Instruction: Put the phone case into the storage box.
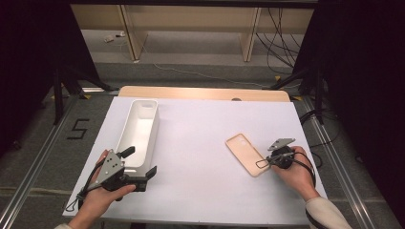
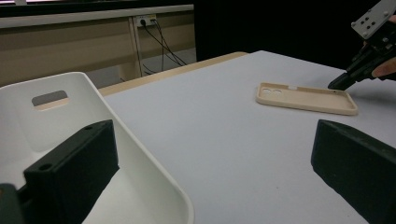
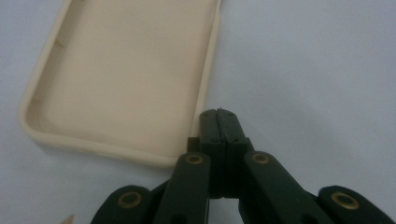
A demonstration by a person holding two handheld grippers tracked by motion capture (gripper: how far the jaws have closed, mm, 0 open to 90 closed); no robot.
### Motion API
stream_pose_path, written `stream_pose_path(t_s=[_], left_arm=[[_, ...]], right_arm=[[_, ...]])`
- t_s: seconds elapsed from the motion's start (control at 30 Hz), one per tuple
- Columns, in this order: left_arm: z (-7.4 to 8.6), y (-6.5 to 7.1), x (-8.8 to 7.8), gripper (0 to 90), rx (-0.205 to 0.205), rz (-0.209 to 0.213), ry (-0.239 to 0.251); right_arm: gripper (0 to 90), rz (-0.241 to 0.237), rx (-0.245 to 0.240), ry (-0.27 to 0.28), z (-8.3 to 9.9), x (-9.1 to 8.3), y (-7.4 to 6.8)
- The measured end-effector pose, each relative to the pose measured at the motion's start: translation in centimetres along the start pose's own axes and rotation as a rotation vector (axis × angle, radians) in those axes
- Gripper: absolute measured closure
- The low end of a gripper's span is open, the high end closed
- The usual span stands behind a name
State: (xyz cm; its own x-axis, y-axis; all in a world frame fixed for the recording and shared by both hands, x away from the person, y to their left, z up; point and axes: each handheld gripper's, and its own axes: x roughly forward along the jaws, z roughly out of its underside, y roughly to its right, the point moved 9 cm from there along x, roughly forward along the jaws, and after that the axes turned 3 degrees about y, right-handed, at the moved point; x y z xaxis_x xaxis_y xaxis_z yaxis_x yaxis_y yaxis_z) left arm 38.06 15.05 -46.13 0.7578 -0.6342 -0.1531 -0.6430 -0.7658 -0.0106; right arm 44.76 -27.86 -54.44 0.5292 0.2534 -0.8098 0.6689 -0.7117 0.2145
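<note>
Our left tongs (image 1: 142,163) gape beside the white bin (image 1: 138,131); right tongs (image 3: 219,122), pressed together empty, touch the unlifted phone case (image 3: 126,74).

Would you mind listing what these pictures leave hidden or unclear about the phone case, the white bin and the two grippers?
- Phone case: its far end is cut off by the top edge of the right gripper view.
- Right gripper: whether its closed tips touch the case rim; the jaws hide the spot.
- White bin: its floor in the left gripper view, hidden behind a black jaw.
- Left gripper: open; the jaw tips are cropped in its own view.
</note>
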Motion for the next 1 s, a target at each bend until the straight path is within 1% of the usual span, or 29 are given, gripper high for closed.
stream_pose_path(t_s=[0.03, 0.07, 0.1, 0.13, 0.17, 0.2, 0.23, 0.27, 0.3, 0.33, 0.37, 0.43, 0.5, 0.53, 0.57, 0.6, 0.67, 0.7, 0.77, 0.8, 0.87, 0.9, 0.93, 1.0], left_arm=[[0.0, 0.0, 0.0, 0.2, 0.000, 0.000, 0.000], [0.0, 0.0, 0.0, 0.2, -0.004, 0.000, 0.001], [0.0, 0.0, 0.0, 0.2, -0.001, -0.001, 0.001], [0.0, 0.0, 0.0, 0.2, -0.003, -0.001, 0.001], [0.0, 0.0, 0.0, 0.2, -0.003, -0.001, 0.001], [0.0, 0.0, 0.0, 0.2, -0.003, -0.001, 0.001], [0.0, 0.0, 0.0, 0.2, -0.004, -0.001, 0.001], [0.0, 0.0, 0.1, 0.2, -0.005, 0.002, 0.005], [-0.1, 0.1, 0.1, 0.2, -0.005, 0.006, 0.011], [-0.1, 0.1, 0.1, 0.2, -0.005, 0.006, 0.010], [0.0, 0.1, 0.1, 0.2, -0.006, 0.003, 0.007], [0.0, 0.1, 0.1, 0.2, -0.005, 0.004, 0.007], [-0.1, 0.1, 0.1, 0.2, -0.005, 0.006, 0.011], [-0.1, 0.1, 0.1, 0.2, -0.006, 0.006, 0.010], [0.0, 0.1, 0.0, 0.2, -0.005, 0.000, -0.001], [0.0, 0.1, 0.0, 0.2, -0.005, 0.002, 0.001], [0.0, 0.1, 0.0, 0.2, -0.005, 0.001, 0.001], [0.0, 0.0, 0.0, 0.2, -0.006, 0.001, 0.001], [0.0, 0.0, 0.0, 0.2, -0.005, 0.001, 0.000], [0.0, 0.1, 0.1, 0.2, -0.007, 0.003, 0.007], [-0.1, 0.1, 0.1, 0.2, -0.006, 0.006, 0.011], [0.0, 0.0, 0.0, 0.2, -0.005, 0.000, 0.001], [0.0, 0.0, 0.0, 0.2, -0.005, 0.000, 0.001], [0.0, 0.1, 0.0, 0.2, -0.005, 0.001, 0.001]], right_arm=[[90.0, 0.000, 0.000, 0.000, 0.0, 0.0, 0.0], [90.0, 0.000, 0.016, 0.005, -0.1, 0.0, -0.2], [90.0, 0.001, 0.006, 0.005, -0.1, 0.0, -0.2], [90.0, -0.006, 0.002, -0.008, 0.0, -0.1, -0.4], [90.0, -0.006, 0.002, -0.008, 0.0, -0.1, -0.4], [90.0, -0.014, 0.004, -0.008, -0.1, -0.1, -0.7], [90.0, -0.011, -0.003, -0.003, -0.1, -0.1, -0.8], [90.0, -0.018, 0.008, -0.011, -0.2, -0.2, -1.0], [90.0, -0.010, -0.008, -0.003, -0.2, -0.1, -1.0], [90.0, -0.022, -0.006, -0.018, -0.1, -0.2, -1.2], [90.0, -0.009, -0.009, 0.001, -0.3, -0.1, -1.1], [90.0, -0.024, -0.016, -0.012, -0.3, -0.2, -1.4], [90.0, -0.026, -0.008, -0.011, -0.3, -0.2, -1.6], [90.0, -0.031, -0.029, -0.011, -0.4, -0.2, -1.6], [90.0, -0.026, -0.018, -0.006, -0.5, -0.2, -1.8], [90.0, -0.033, -0.021, -0.015, -0.4, -0.3, -2.0], [90.0, -0.030, -0.025, -0.007, -0.5, -0.2, -2.0], [90.0, -0.046, -0.011, -0.028, -0.4, -0.4, -2.3], [90.0, -0.038, -0.023, -0.015, -0.6, -0.2, -2.3], [90.0, -0.045, -0.025, -0.020, -0.6, -0.3, -2.5], [90.0, -0.045, -0.027, -0.023, -0.6, -0.3, -2.6], [90.0, -0.049, -0.028, -0.019, -0.7, -0.3, -2.8], [90.0, -0.048, -0.025, -0.020, -0.7, -0.3, -2.9], [90.0, -0.055, -0.033, -0.020, -0.8, -0.3, -3.1]])
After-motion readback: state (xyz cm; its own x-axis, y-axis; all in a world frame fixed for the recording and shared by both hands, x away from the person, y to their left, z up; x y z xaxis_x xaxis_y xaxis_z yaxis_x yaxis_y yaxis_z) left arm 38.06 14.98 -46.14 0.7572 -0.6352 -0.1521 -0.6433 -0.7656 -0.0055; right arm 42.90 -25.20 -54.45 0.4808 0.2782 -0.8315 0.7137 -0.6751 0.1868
